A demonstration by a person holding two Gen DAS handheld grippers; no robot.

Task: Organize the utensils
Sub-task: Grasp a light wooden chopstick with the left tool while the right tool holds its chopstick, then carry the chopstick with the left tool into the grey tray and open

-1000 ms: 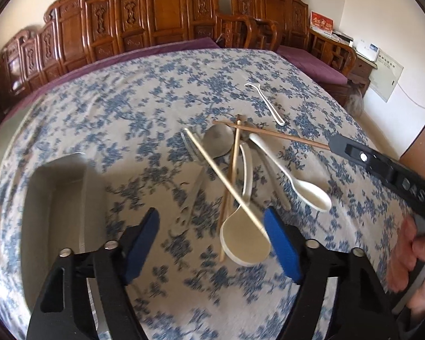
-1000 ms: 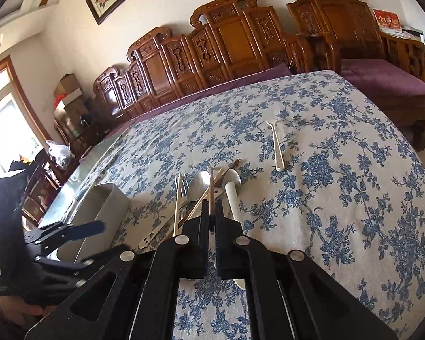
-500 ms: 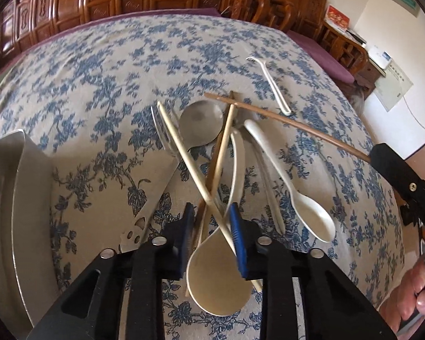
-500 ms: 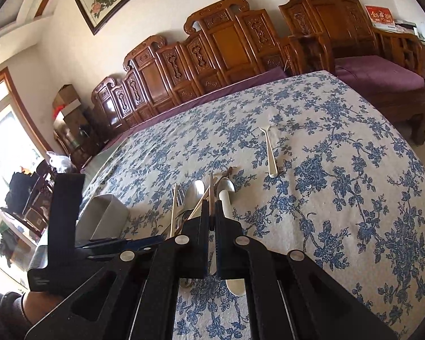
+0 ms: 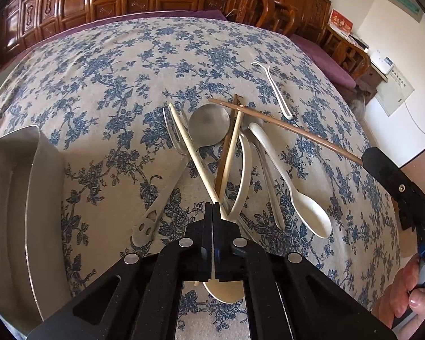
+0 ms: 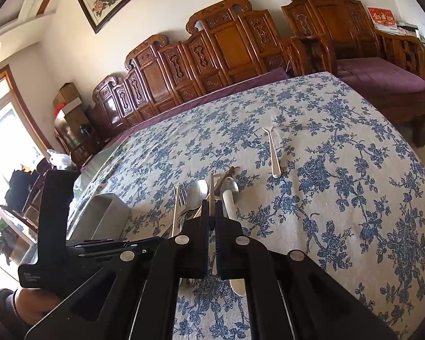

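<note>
A pile of utensils lies on the flowered tablecloth: a metal fork (image 5: 174,133), a metal spoon (image 5: 209,124), white spoons (image 5: 286,181) and several chopsticks. My left gripper (image 5: 213,208) points down at the near end of the pile, shut on a pale chopstick (image 5: 189,144) that slants up to the left. A cream spoon bowl (image 5: 226,291) shows beneath its fingers. My right gripper (image 6: 211,215) is shut on the end of a dark brown chopstick (image 5: 291,129), which reaches across the pile; the same gripper (image 5: 365,157) appears at the right of the left wrist view.
A metal tray (image 5: 28,184) stands at the left of the pile, also visible as the tray (image 6: 104,212). A small white fork (image 5: 274,90) lies apart, farther back. Carved wooden chairs (image 6: 226,42) line the far table edge. A hand (image 5: 410,291) holds the right gripper.
The left gripper's jaws went from wide apart to shut around the pale chopstick, while it sank closer to the pile. The right gripper stayed still with its chopstick.
</note>
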